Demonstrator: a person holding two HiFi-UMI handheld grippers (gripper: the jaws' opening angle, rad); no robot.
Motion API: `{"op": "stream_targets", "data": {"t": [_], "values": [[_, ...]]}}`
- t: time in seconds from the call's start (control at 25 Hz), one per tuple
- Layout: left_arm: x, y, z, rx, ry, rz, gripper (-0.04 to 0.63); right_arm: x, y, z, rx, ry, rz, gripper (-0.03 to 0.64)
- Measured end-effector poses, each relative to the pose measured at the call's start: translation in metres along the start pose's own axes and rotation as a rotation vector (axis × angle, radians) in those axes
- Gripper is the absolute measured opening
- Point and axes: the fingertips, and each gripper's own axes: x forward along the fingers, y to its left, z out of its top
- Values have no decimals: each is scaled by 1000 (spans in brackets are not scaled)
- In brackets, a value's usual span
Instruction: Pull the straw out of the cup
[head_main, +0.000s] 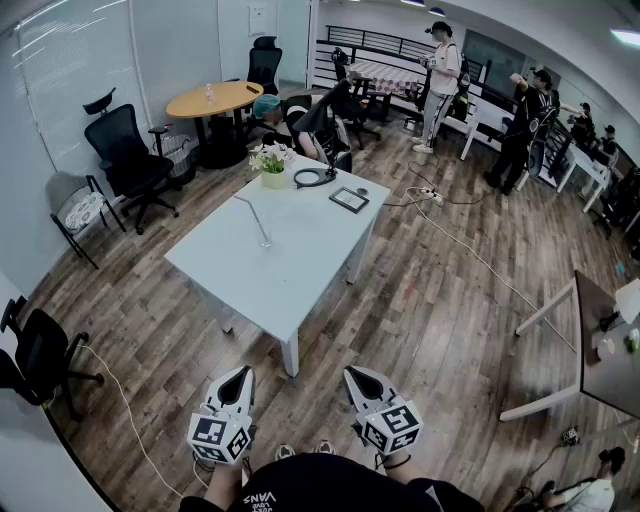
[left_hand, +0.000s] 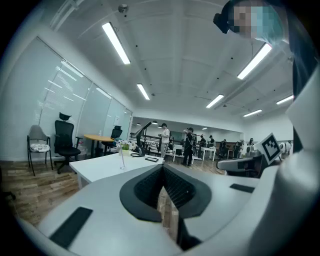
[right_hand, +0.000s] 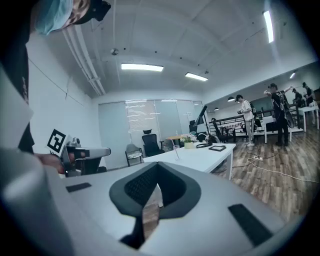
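Quick count from head view. Claws: 2, left claw (head_main: 240, 372) and right claw (head_main: 357, 372), each w/ 1 marker cube.

Tables nearby: 3.
- 1 white tabletop (head_main: 300, 275), mid-room
- 1 round wooden table (head_main: 213, 98)
- 1 dark table (head_main: 600, 345) at right edge

More white ones at the back, too far to count.

On the white tabletop, 1 of each:
- cup (head_main: 265, 240)
- straw (head_main: 253, 215) (stands in the cup)
- flower pot (head_main: 272, 172)
- black frame (head_main: 349, 199)
- black desk lamp (head_main: 316, 178)

Chairs on left side: 4.
- 3 black office ones: left chair (head_main: 128, 160), back chair (head_main: 264, 65), near chair (head_main: 40, 355)
- 1 cushion chair (head_main: 80, 210)

Ppl: 2 standing at the back, person in white (head_main: 441, 75) and person in black (head_main: 522, 120). 1 bent-over person (head_main: 287, 112) sits by the tabletop's far end. Others at far right are too small to count.
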Motion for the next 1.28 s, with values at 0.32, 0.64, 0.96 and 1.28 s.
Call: {"op": "stream_targets", "data": {"t": [0.32,0.64,0.96,1.28], "values": [[2,1,-4,-5,8,1,11,0,-2,-4,8,7,-4,17],[6,-4,-9,-11,21,16,11,-1,-11,1,2,-21,-14,17],[14,-9,-19,-17,31,59,11,8,-21,-8,17,8,37,17],[16,-18,-32,-33,32,122,11,18,-31,-16,3,42,116,17]]}}
